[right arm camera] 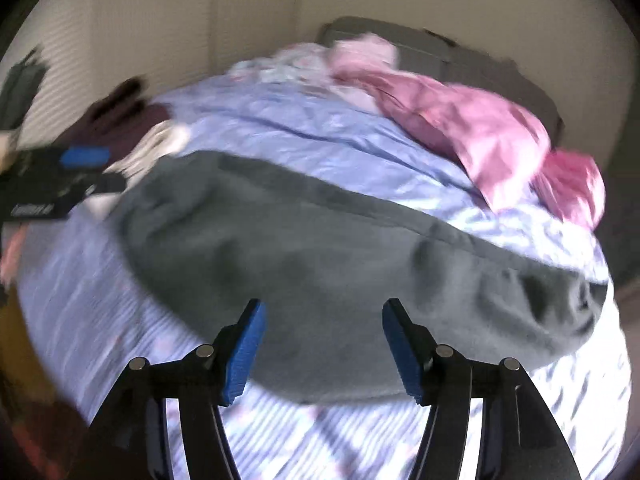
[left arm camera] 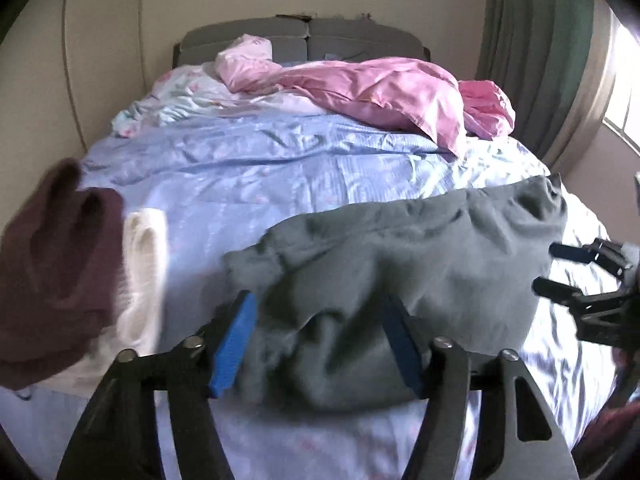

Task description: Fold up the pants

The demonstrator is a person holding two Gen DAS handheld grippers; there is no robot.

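Note:
Grey pants [left arm camera: 400, 256] lie bunched across the near part of the bed, also in the right wrist view [right arm camera: 312, 264]. My left gripper [left arm camera: 320, 344] is open, its blue pads on either side of the near left end of the pants, not closed on the cloth. My right gripper [right arm camera: 322, 350] is open just above the near edge of the pants. The right gripper also shows at the right edge of the left wrist view [left arm camera: 552, 268], and the left gripper shows at the left of the right wrist view [right arm camera: 96, 170]. The right wrist view is blurred.
The bed has a light blue cover [left arm camera: 256, 168]. A maroon garment [left arm camera: 52, 280] and a white garment [left arm camera: 144, 272] lie at the left. A pink crumpled sheet [left arm camera: 380, 92] and grey headboard [left arm camera: 304, 36] are at the far end. A green curtain [left arm camera: 532, 40] and window are at the right.

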